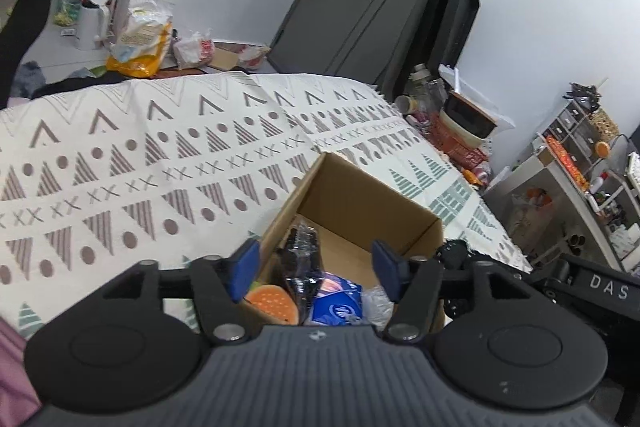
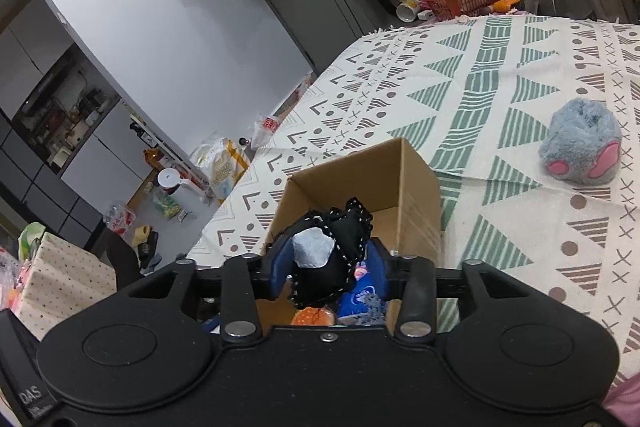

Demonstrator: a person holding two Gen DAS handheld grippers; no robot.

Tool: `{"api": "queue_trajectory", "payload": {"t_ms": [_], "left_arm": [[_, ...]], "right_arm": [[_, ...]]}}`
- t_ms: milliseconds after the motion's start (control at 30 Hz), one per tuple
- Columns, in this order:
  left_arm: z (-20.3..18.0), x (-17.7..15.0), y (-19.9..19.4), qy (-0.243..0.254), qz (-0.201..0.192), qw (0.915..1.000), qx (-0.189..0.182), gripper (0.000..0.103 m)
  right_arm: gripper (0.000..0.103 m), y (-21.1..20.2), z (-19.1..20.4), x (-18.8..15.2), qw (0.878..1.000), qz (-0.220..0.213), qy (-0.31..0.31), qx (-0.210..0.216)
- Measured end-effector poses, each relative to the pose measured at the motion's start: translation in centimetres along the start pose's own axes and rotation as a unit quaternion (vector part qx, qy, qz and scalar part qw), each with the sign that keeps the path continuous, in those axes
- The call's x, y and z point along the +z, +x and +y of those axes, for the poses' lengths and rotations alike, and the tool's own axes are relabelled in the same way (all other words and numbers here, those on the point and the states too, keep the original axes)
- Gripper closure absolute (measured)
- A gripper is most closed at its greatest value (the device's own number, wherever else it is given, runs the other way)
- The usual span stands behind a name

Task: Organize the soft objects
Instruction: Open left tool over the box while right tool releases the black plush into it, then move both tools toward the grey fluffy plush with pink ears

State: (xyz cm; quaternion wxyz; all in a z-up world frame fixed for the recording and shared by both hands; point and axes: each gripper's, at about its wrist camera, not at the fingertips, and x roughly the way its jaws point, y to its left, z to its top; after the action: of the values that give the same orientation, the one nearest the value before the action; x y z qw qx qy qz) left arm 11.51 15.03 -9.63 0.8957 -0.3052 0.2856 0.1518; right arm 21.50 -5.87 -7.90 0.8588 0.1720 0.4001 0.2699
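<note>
A: The cardboard box (image 2: 400, 179), low centre of the right view, already holds several items; the black stitched plush (image 2: 336, 251) could catch on its near rim.

B: The right hand-held gripper (image 2: 332, 267) clamps that plush above the box. The left hand-held gripper (image 1: 316, 267) hangs released, empty. The grey plush (image 2: 580, 147) waits at right.

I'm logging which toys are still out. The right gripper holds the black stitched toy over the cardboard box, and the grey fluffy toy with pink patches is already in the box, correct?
Not quite. The right gripper does hold the black stitched toy over the cardboard box, but the grey fluffy toy is not in the box: the right wrist view shows it lying on the patterned cloth, apart from the box.
</note>
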Motion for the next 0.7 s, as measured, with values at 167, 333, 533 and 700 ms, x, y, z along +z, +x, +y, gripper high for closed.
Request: {"api": "queue_trajectory", "payload": {"t_ms": [167, 333, 533, 700], "left_arm": [[-1.1, 0.2, -1.0, 0.009, -0.013, 0.9998, 0.011, 0.023], [-3.2, 0.0, -1.9, 0.044, -0.026, 0.9987, 0.01, 0.021], [-5.4, -0.5, -2.4, 0.065, -0.026, 0.9975, 0.002, 0.021], [-6.8, -0.9, -2.8, 0.077, -0.024, 0.9968, 0.001, 0.02]], "right_arm": [[0.041, -1.3, -0.8, 0.3, 1.0, -0.01, -0.003, -0.008], [0.031, -3.3, -2.5, 0.8, 0.999, -0.027, 0.006, -0.022], [0.025, -5.6, -4.7, 1.6, 0.998, -0.047, 0.017, -0.036], [0.025, -7.1, -6.6, 1.9, 0.997, -0.059, 0.025, -0.045]]}}
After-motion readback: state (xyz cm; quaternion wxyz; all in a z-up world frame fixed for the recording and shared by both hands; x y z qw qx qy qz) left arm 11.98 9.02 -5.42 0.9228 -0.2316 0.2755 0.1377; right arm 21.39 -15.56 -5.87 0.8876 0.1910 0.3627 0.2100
